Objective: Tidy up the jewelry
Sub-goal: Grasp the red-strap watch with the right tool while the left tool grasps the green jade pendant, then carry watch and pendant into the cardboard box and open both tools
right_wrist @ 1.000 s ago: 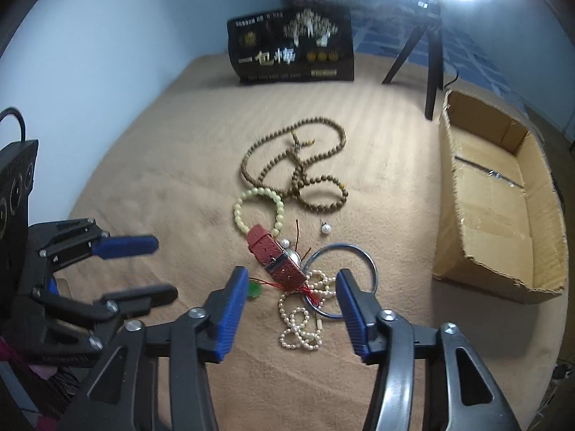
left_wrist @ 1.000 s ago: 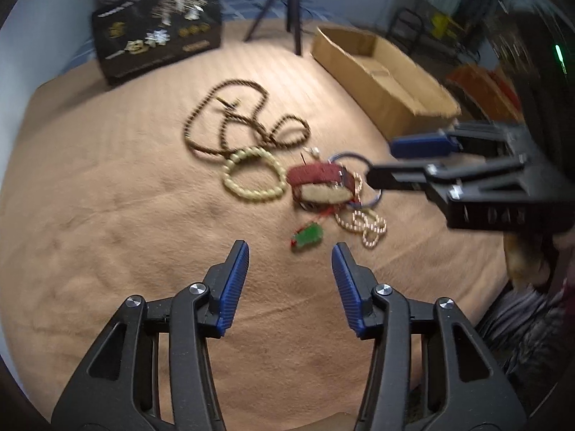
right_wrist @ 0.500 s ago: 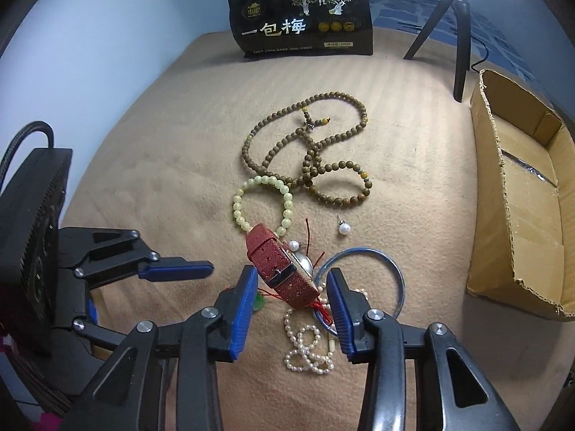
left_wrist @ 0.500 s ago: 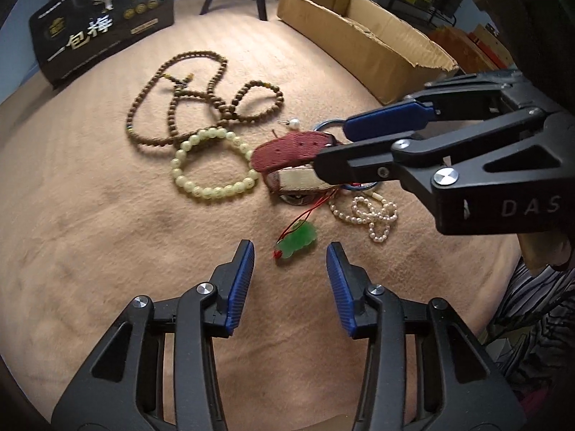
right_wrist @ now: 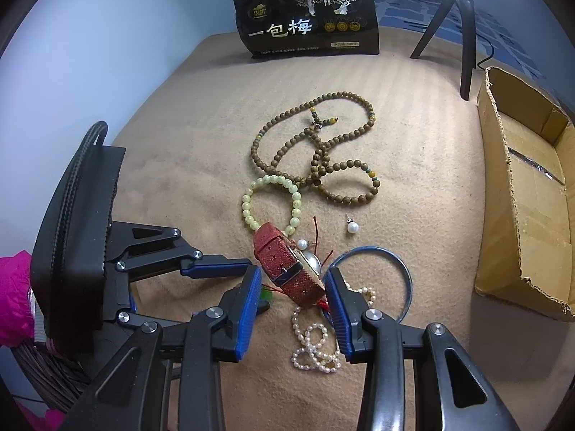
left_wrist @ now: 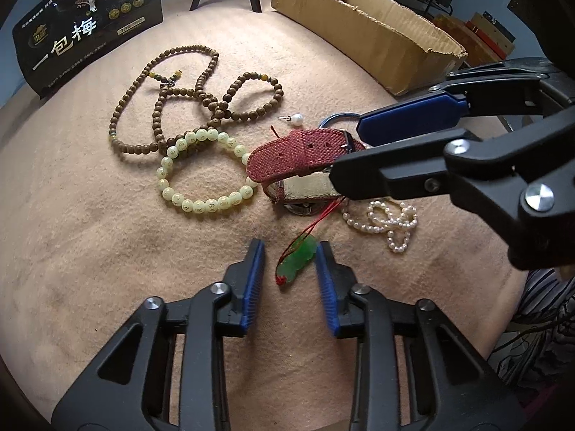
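A heap of jewelry lies on a tan cloth. My left gripper [left_wrist: 290, 248] is open with its fingers either side of a green jade pendant [left_wrist: 297, 260] on a red cord. My right gripper [right_wrist: 293, 273] is open around a red woven watch strap [right_wrist: 285, 269], which also shows in the left wrist view [left_wrist: 298, 152]. Nearby lie a pale green bead bracelet [left_wrist: 201, 176], a long brown bead necklace [left_wrist: 179, 97], a white pearl strand [right_wrist: 316, 341], a blue ring bangle [right_wrist: 388, 269] and a single pearl earring [right_wrist: 353, 227].
An open cardboard box [right_wrist: 528, 186] stands at the right. A black printed pouch [right_wrist: 309, 18] stands at the back. Tripod legs [right_wrist: 463, 28] stand behind the box. The right gripper's body [left_wrist: 467, 165] reaches over the jewelry from the right.
Both grippers moved down and forward. The left one now straddles the jade pendant, and the right one straddles the red watch strap. Both jaws have narrowed.
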The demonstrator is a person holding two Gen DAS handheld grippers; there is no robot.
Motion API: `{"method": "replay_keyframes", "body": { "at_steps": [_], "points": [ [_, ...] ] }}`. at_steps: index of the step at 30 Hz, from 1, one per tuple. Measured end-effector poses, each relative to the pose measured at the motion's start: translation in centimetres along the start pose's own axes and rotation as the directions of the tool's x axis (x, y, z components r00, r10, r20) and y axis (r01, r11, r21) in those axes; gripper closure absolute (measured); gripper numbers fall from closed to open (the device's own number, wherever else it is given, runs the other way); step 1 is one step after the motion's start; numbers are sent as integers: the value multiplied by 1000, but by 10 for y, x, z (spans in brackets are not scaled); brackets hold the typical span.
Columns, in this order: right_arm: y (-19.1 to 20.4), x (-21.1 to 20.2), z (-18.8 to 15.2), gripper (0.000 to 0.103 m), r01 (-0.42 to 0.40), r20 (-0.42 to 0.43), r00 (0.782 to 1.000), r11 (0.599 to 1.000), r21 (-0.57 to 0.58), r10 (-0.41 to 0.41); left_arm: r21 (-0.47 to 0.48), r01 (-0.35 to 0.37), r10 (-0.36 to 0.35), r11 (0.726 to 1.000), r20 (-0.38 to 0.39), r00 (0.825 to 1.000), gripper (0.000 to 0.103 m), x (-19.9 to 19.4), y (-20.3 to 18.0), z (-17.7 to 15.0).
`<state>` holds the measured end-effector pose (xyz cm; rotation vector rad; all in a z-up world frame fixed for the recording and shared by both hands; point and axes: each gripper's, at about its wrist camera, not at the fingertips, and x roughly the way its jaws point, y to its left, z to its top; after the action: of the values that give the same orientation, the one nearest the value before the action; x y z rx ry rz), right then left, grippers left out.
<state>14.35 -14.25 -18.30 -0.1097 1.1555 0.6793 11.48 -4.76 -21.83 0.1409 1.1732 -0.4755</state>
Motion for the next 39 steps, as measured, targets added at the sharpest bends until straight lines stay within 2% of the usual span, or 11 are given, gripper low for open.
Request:
{"method": "replay_keyframes", "body": {
  "at_steps": [1,7,8,11,12,13,20,31,39],
  "points": [
    [0,1,-1,64,3,-1,1000,1000,-1,-3,-6,1,-1,1000,0,1000,83,0,1,0],
    [6,8,2,64,30,-4,1000,999,-35,-30,-38,12,-12,999,0,1000,94,-2,8,-3],
    [8,10,3,64,38,-6,999,998,-44,-39,-41,14,-14,999,0,1000,94,-3,9,-4],
    [10,11,4,75,51,1,999,997,-54,-51,-48,16,-16,999,0,1000,97,-6,10,-5],
    [11,9,5,82,49,7,999,997,-51,-49,-49,17,-17,999,0,1000,98,-6,9,-5],
    [10,7,5,84,46,14,999,998,-47,-45,-51,18,-18,999,-1,1000,99,-6,10,-5],
    [4,-9,10,84,52,73,996,999,-5,-52,-75,28,-26,997,20,999,99,-21,12,-5],
    [-8,-55,11,84,83,198,976,995,49,-91,-112,48,-33,993,131,991,99,-66,13,7],
    [-27,-86,5,84,128,261,954,988,92,-147,-112,81,-52,990,238,970,99,-99,3,30]
  ]
}}
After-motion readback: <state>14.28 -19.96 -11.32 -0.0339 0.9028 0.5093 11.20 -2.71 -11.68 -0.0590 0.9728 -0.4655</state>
